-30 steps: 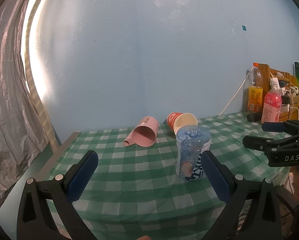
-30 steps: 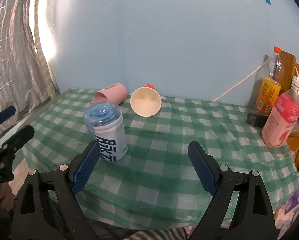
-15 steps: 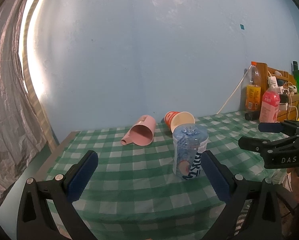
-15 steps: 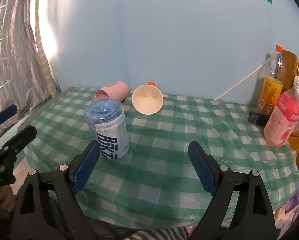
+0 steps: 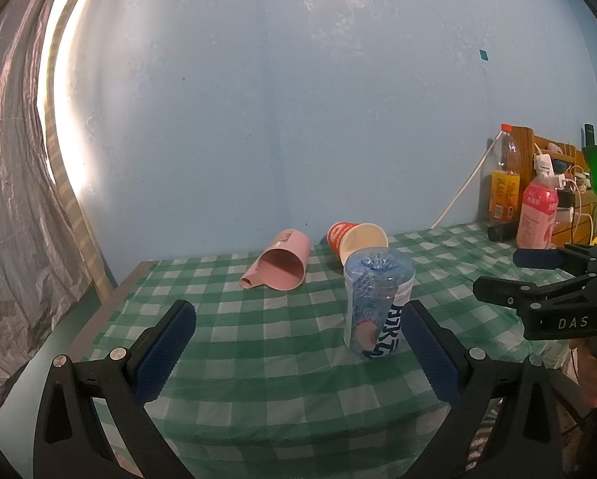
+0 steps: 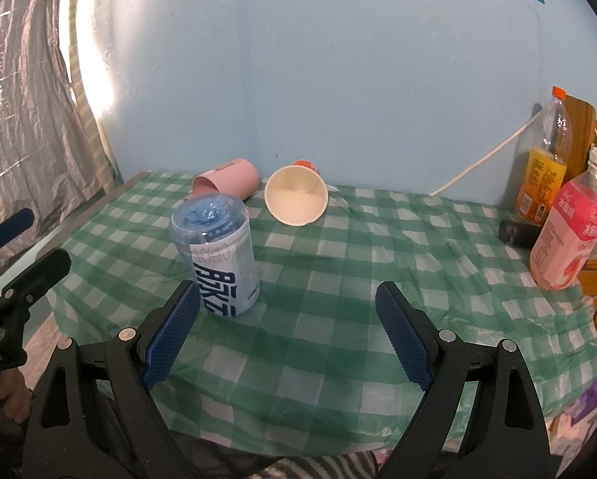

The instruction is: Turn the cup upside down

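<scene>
A clear blue plastic cup (image 5: 378, 303) (image 6: 218, 256) with a blue-lettered label stands upside down on the green checked tablecloth (image 5: 282, 343). A pink mug (image 5: 282, 265) (image 6: 226, 179) and a red paper cup (image 5: 358, 239) (image 6: 297, 195) lie on their sides behind it, mouths toward me. My left gripper (image 5: 298, 351) is open and empty at the table's near edge, the clear cup just beyond its right finger. My right gripper (image 6: 288, 333) is open and empty, the clear cup just past its left finger.
An orange drink bottle (image 6: 542, 167) and a pink drink bottle (image 6: 566, 239) stand at the table's right end by a wooden shelf (image 5: 554, 159) with cables. A white cable (image 6: 482, 163) runs down the blue wall. A grey curtain (image 5: 15, 199) hangs at left.
Both grippers have drawn back a little from the table, so the cups look slightly farther. Both stay open and empty. The cups have not moved.
</scene>
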